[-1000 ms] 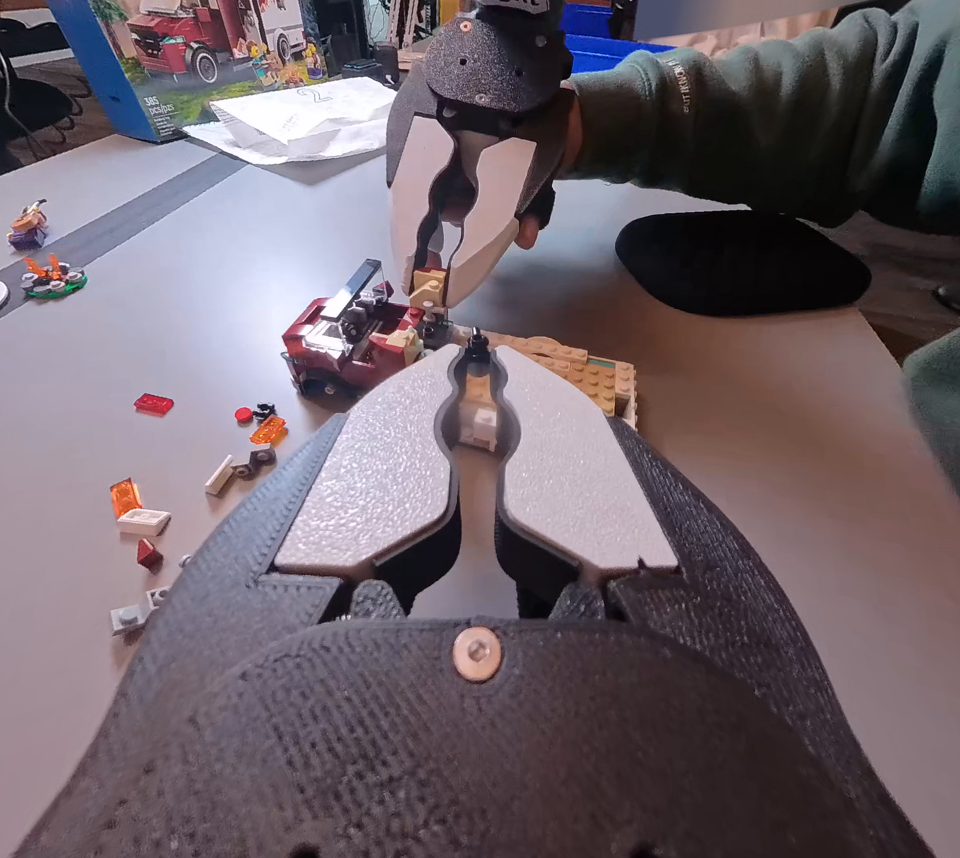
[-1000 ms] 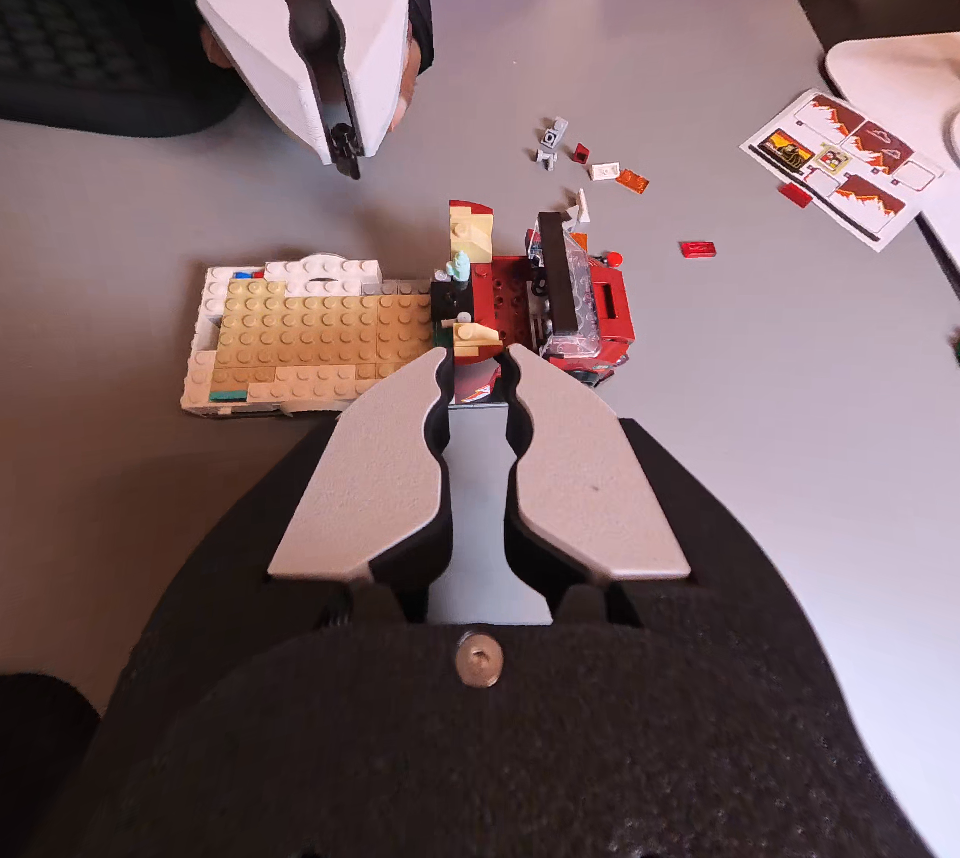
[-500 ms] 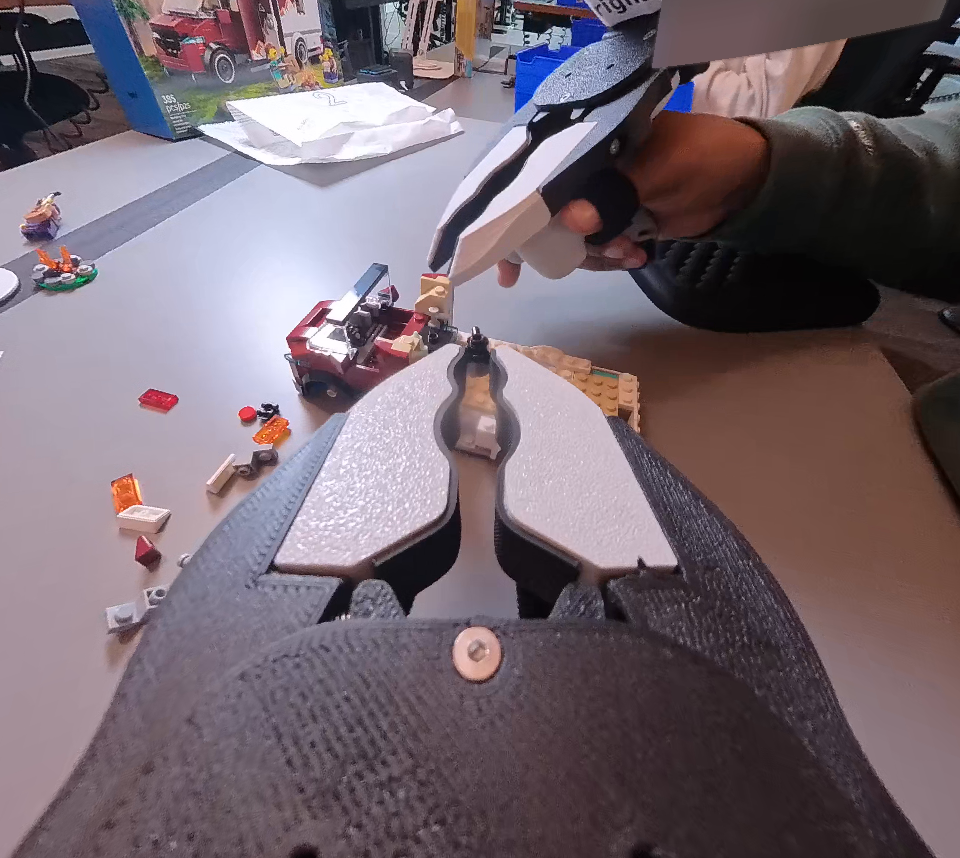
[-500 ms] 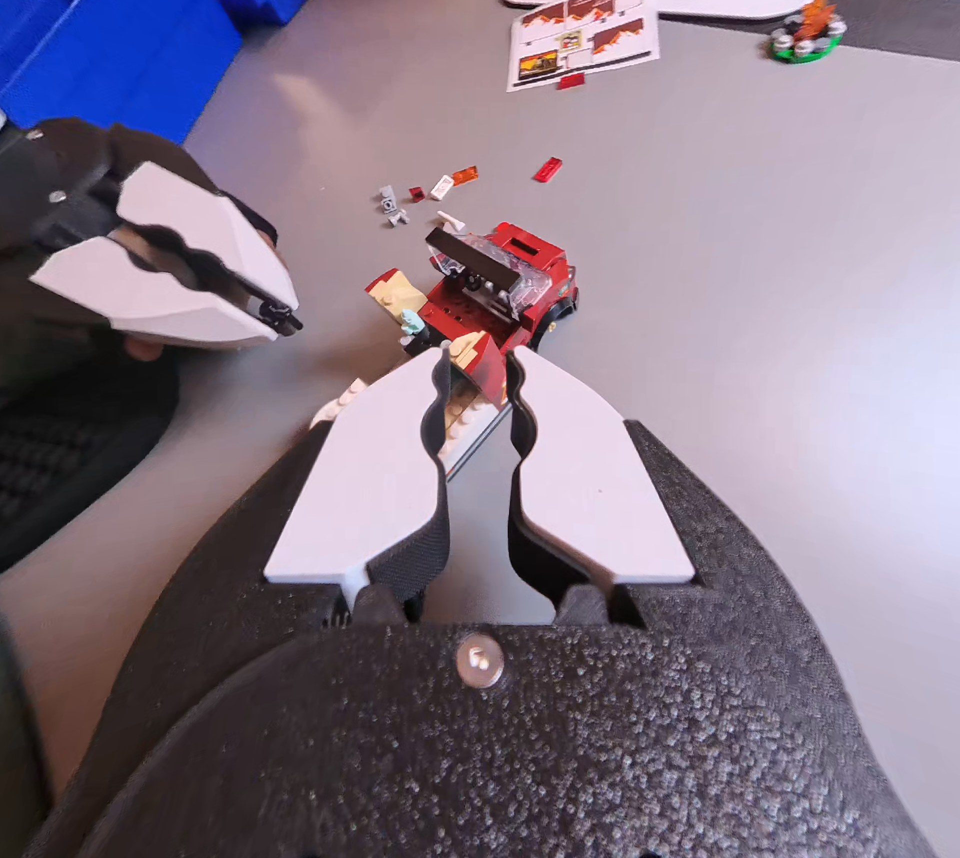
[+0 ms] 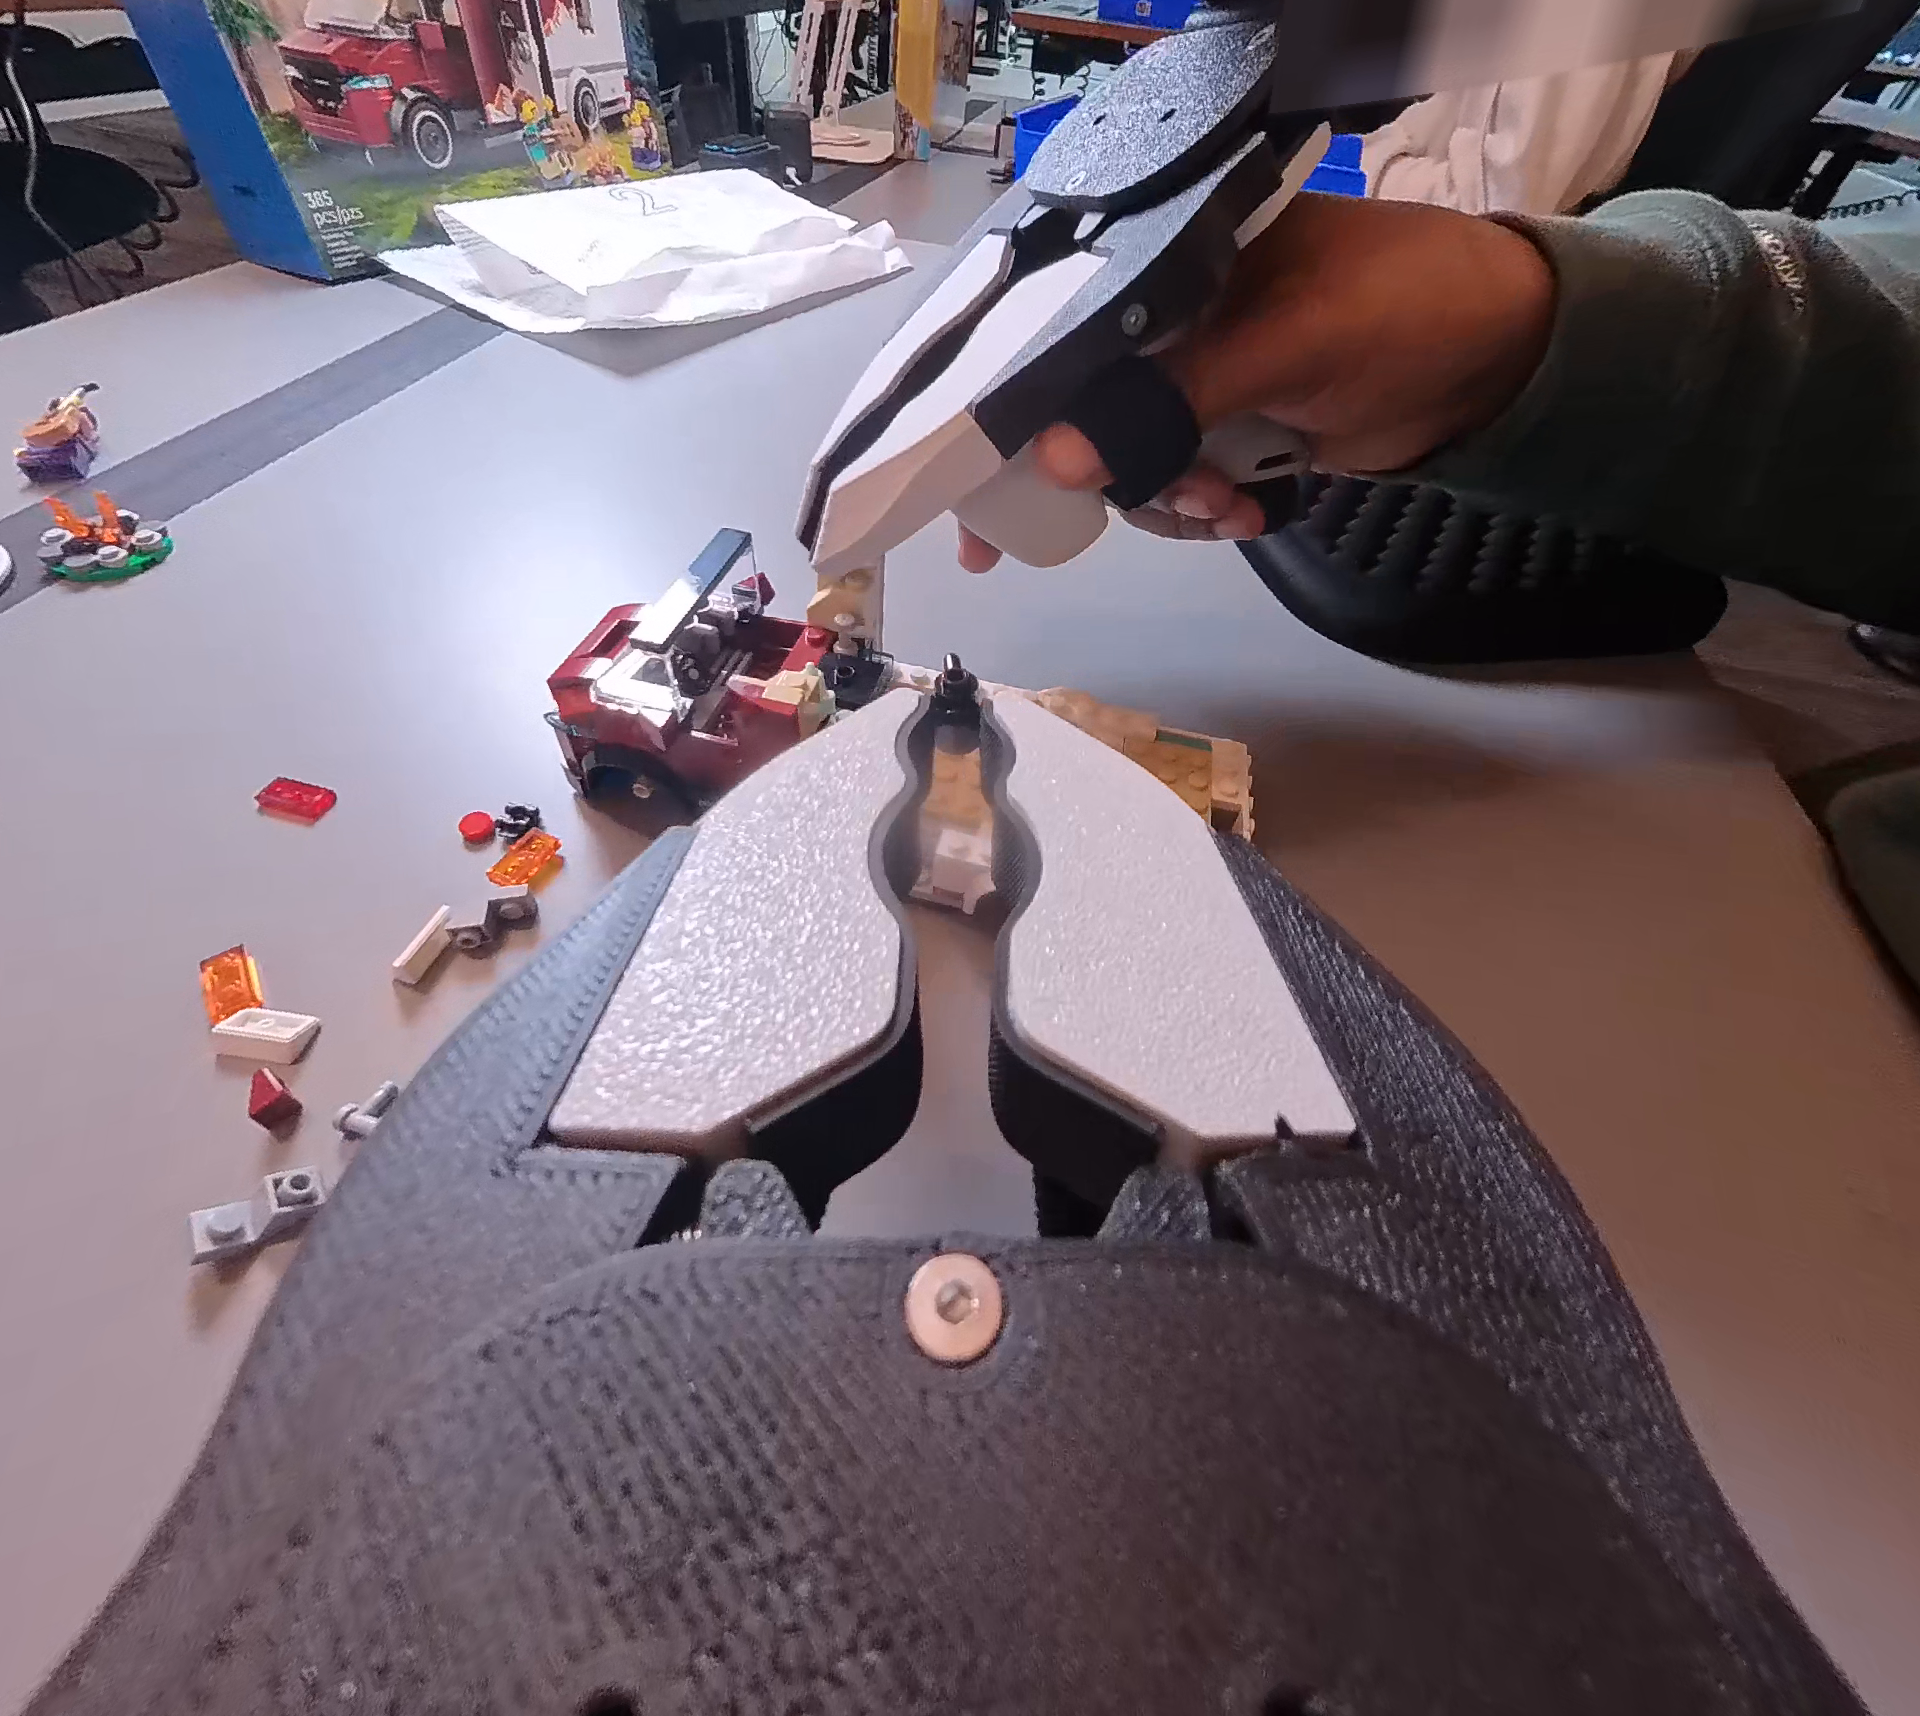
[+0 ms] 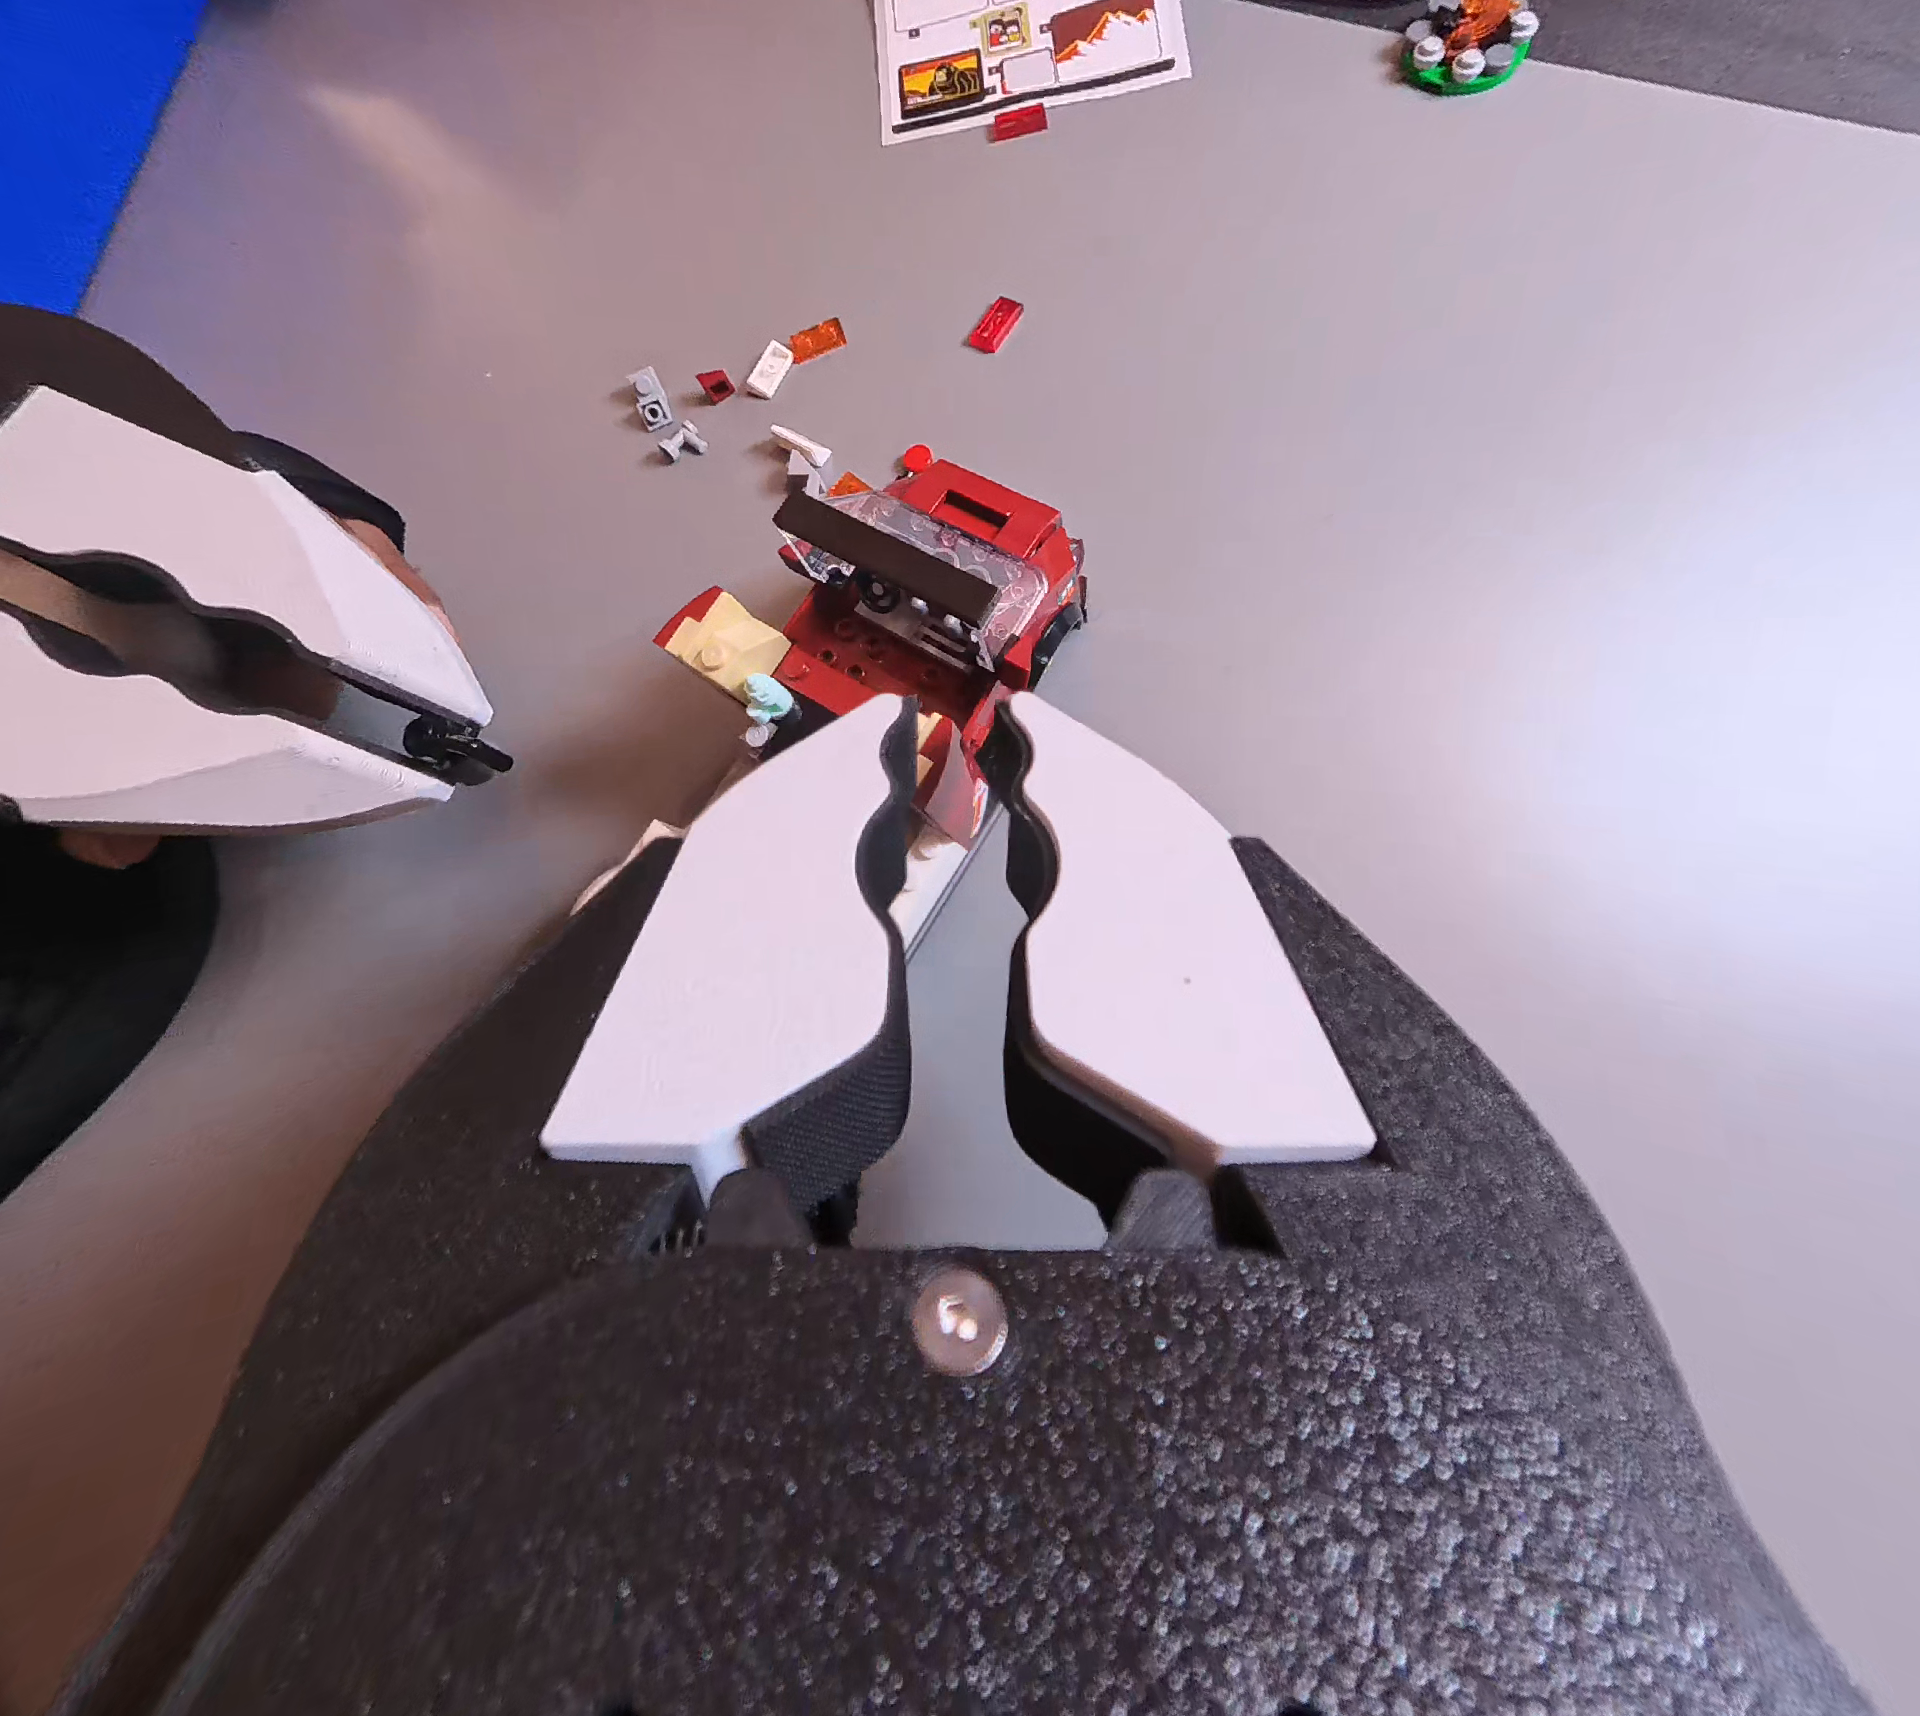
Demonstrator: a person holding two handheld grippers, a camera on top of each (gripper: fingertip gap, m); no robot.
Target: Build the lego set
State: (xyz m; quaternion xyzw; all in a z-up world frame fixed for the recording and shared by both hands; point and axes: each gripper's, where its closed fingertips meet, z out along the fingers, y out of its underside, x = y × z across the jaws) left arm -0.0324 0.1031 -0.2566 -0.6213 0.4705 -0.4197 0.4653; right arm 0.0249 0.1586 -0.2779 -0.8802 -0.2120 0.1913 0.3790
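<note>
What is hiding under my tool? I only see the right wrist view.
Observer: A tan studded plate sits right behind the red truck.
Operator: Am I touching the truck?
Observer: The right tool has its tip at the top of an upright tan piece on it.
Operator: What's far behind?
Observer: A white paper bag lies in front of the set's picture box.

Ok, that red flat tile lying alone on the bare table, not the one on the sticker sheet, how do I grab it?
Pinch the red tile across its two long edges, coming straight down from above. It lies flat on the table, too low to get under from the side, nothing crowding it.
</note>
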